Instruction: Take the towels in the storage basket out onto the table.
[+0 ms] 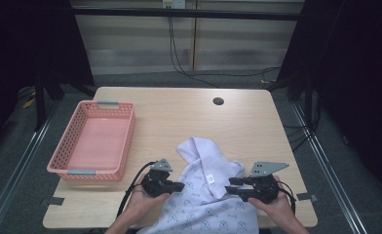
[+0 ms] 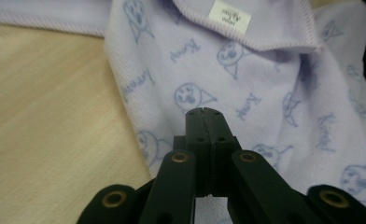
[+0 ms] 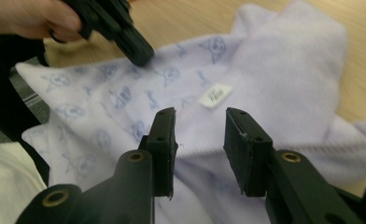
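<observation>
We see a pale lilac towel printed with small blue faces and words, lying crumpled on the tabletop at its near edge, partly hanging over that edge toward the person. One corner of the towel is folded back so that its plain side faces up, and a small white label sits on that folded flap.

Taking the towel as our landmark, the left gripper is at its left edge, held in the person's left hand. In the left gripper view its jaws are clenched together, tip to tip, above the printed cloth; we cannot make out any cloth caught between them. In the right gripper view the same gripper rests its tip on the towel.

The right gripper is at the towel's right side, held in the right hand. In the right gripper view its jaws stand apart over the folded flap, just short of the label, with nothing pinched between them.

Well to the left of the towel a pink basket stands on the tabletop.
</observation>
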